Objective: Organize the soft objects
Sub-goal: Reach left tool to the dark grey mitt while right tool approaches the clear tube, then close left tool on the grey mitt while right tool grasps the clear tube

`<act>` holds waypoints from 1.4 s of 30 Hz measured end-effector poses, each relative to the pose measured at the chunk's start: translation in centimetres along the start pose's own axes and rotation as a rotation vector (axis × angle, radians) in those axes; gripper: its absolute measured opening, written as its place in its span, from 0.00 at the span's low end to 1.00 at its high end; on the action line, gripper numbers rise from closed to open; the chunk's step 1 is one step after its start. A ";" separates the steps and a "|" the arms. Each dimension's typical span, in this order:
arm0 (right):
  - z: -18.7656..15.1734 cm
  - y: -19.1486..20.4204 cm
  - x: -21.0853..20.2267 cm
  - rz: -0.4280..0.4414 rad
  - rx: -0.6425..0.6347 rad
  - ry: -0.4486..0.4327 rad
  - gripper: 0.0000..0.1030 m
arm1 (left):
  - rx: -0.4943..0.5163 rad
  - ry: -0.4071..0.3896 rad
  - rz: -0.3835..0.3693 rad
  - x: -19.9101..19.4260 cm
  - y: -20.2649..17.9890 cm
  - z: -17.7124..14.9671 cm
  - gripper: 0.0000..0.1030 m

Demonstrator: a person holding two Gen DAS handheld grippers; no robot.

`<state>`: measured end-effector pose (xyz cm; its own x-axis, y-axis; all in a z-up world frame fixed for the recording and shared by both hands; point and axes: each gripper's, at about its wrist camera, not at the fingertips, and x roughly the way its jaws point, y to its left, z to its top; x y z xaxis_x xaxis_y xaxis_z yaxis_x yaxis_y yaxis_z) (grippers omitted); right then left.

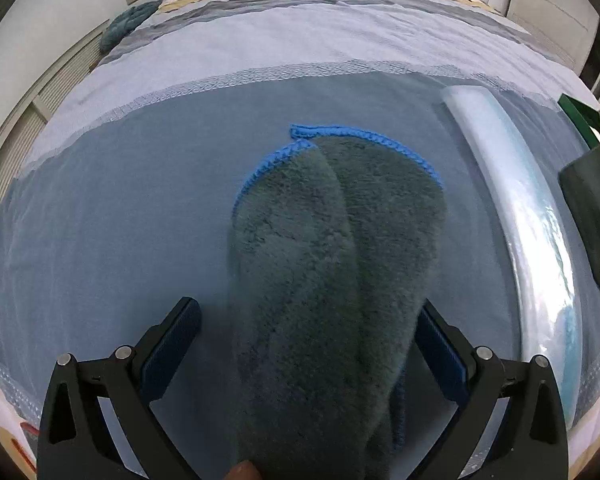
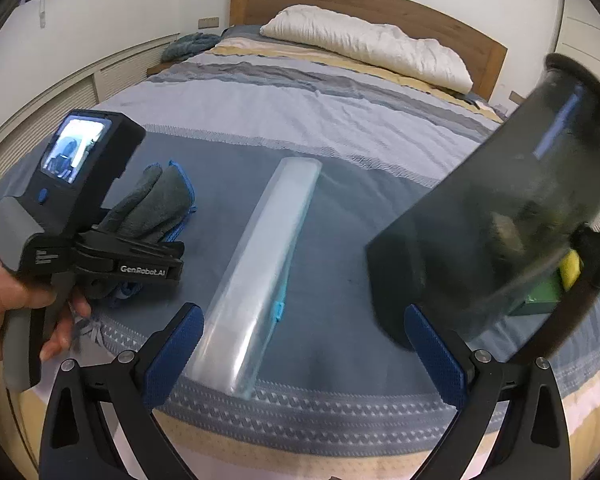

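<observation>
The cloth [image 1: 332, 264] lay on the blue blanket [image 1: 120, 208] near the foot of the bed, folded into two overlapping lobes, and it ran back between the fingers of your left gripper [image 1: 308, 344]. Those fingers stood wide apart: the right pad [image 1: 440, 356] touched or nearly touched the cloth's edge, the left pad [image 1: 172, 344] was clear of it, so nothing was clamped. Seen from the right wrist, the cloth [image 2: 156, 204] sat bunched ahead of that gripper [image 2: 140, 252], which your hand [image 2: 16, 304] held by the handle.

The only writing you could read was "GenRobot.AI" on the side of the left gripper. Its small screen [image 2: 76, 150] was lit, the picture too small to make out.

Just right of the cloth, a long clear zip bag [image 2: 256, 264] lay flat on the blanket with a light-blue slider [image 2: 278, 310] on its side. Beyond it, a dark translucent bin [image 2: 500, 216] loomed blurred and tilted at your right gripper [image 2: 304, 356], whose fingers were spread with nothing between them. Something yellow [image 2: 571, 268] and green [image 2: 540, 296] showed through the bin wall. A white pillow [image 2: 372, 44] rested against the wooden headboard [image 2: 380, 4].

The cloth was grey plush with a bright blue stitched hem [image 1: 364, 136].
</observation>
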<state>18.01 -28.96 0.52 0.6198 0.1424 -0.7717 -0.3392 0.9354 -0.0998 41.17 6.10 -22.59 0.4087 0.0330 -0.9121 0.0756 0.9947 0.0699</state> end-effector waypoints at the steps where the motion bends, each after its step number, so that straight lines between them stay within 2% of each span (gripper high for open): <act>1: 0.1 0.1 0.6 0.001 0.004 0.007 0.99 | -0.004 0.004 0.000 0.1 0.2 0.0 0.99; 13: 2.5 1.0 7.2 0.016 0.045 0.084 0.99 | -0.037 0.007 0.016 0.3 2.0 0.1 0.99; 21: 4.2 1.9 11.1 0.011 0.076 0.126 0.99 | -0.028 0.003 0.016 -0.1 1.5 -0.3 0.99; 27: 4.7 2.0 14.2 0.029 0.092 0.167 0.92 | -0.022 0.000 0.013 -0.4 1.4 -0.4 0.99; 32: 5.2 1.9 15.5 0.035 0.100 0.172 0.92 | -0.017 0.001 0.020 -0.6 0.9 -0.6 0.99; 42: 5.5 2.3 16.6 0.047 0.074 0.173 0.68 | -0.012 -0.002 0.039 -0.5 1.1 -0.8 0.99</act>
<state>31.39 -22.67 -9.07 0.4715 0.1352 -0.8715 -0.3078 0.9513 -0.0190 40.37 7.24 -22.39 0.4131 0.0716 -0.9079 0.0484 0.9938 0.1004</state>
